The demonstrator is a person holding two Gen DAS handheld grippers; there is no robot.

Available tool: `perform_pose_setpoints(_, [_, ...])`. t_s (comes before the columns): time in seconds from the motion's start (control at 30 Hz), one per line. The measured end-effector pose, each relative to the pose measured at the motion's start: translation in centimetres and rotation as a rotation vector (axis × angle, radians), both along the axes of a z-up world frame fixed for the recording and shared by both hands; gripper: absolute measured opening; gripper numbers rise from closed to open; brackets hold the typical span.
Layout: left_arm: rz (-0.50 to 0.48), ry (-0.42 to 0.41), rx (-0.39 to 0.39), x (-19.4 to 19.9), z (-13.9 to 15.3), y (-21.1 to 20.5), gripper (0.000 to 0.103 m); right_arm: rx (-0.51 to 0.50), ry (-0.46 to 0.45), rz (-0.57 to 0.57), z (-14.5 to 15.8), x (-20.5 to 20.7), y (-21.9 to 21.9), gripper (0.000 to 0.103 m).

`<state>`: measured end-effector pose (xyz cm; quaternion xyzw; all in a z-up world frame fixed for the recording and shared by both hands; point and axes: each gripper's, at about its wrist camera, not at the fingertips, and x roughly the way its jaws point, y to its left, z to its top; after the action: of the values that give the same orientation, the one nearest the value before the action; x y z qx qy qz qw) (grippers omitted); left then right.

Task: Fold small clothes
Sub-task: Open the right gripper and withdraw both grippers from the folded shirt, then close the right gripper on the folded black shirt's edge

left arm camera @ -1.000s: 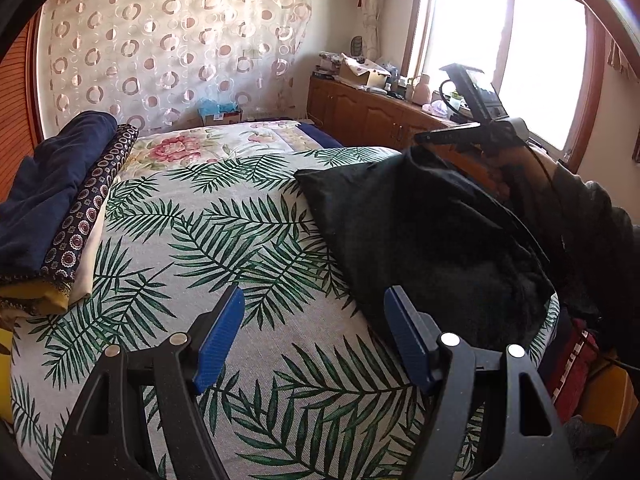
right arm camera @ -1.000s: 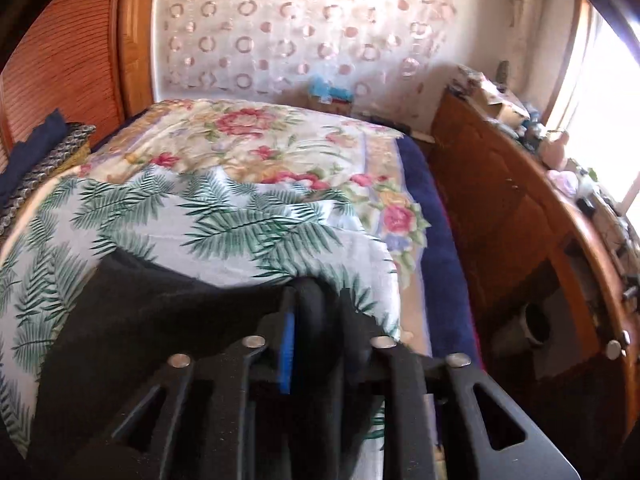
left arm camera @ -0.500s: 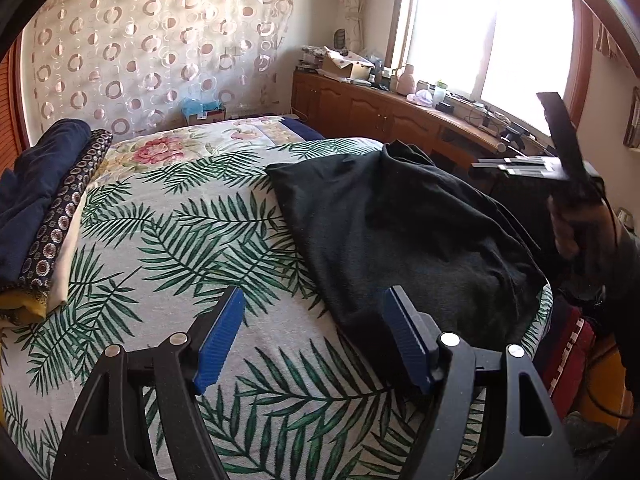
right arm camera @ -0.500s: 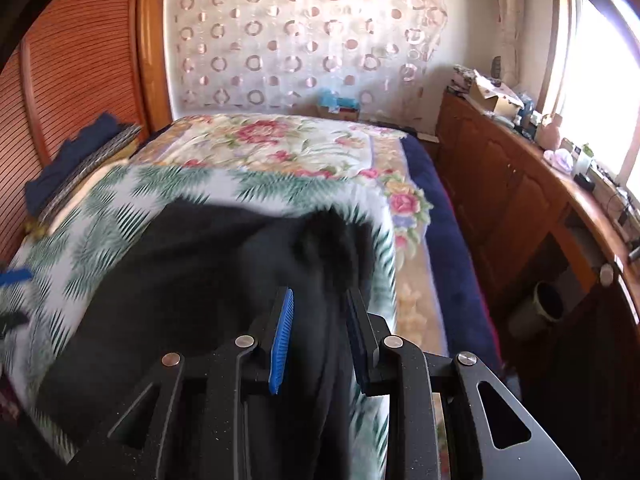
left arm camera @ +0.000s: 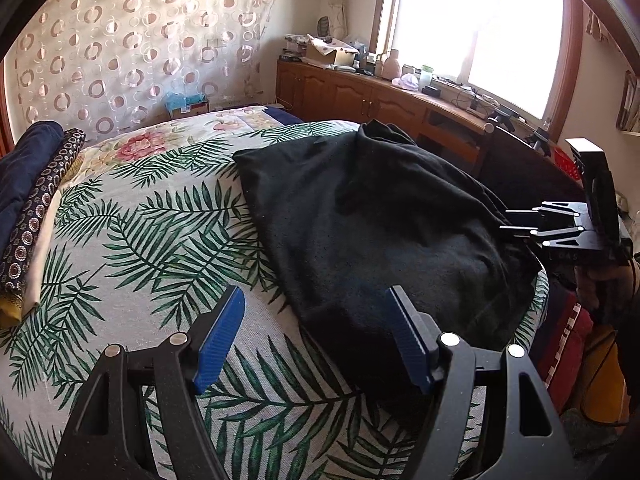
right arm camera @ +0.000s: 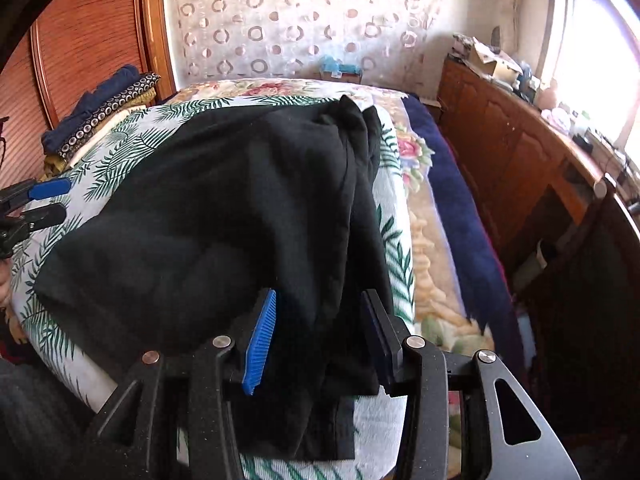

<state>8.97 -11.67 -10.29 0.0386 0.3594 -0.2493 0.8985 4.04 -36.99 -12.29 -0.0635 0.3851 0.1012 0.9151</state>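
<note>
Right wrist view, your right gripper (right arm camera: 316, 336) opening, black garment (right arm camera: 224, 216) between its blue pads but not pinched, garment spread across the leaf-print bedspread (left arm camera: 160, 240), your left gripper (left arm camera: 316, 340) wide open, empty, over the garment's near corner, folded clothes (left arm camera: 28, 196) stacked far left.

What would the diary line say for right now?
task: fold clothes | black garment: on bed | right gripper: opening, cloth between | left gripper: open, empty
</note>
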Motion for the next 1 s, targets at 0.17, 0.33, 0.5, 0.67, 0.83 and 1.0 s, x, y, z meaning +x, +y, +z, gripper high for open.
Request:
perform_pose_setpoints(0.17, [-0.014, 0.01, 0.006, 0.0, -0.2, -0.6, 0.073, 0.029, -0.008, 0.019, 0.0, -0.7, -0.7, 0.016])
perform_pose_setpoints(0.33, [-0.02, 0.019, 0.008, -0.1, -0.2, -0.6, 0.073, 0.048, -0.094, 0.028, 1.1, -1.6, -0.4, 0.006])
perform_pose_setpoints(0.5, [-0.034, 0.05, 0.003, -0.2, -0.7, -0.8, 0.073, 0.043, -0.098, -0.015, 1.2, -2.9, -1.8, 0.006])
perform_pose_setpoints(0.67, [-0.047, 0.089, -0.002, -0.5, -1.4, -0.8, 0.073, 0.022, -0.045, -0.033, 0.3, -2.7, -1.3, 0.021])
perform_pose_setpoints(0.83, [-0.066, 0.1, -0.006, -1.1, -1.6, -1.0, 0.073, 0.009, -0.027, -0.055, -0.2, -1.9, -0.5, 0.052])
perform_pose_setpoints(1.0, [-0.08, 0.128, -0.005, -1.3, -2.3, -1.1, 0.073, 0.057, 0.02, -0.057, -0.7, -1.1, -0.7, 0.054])
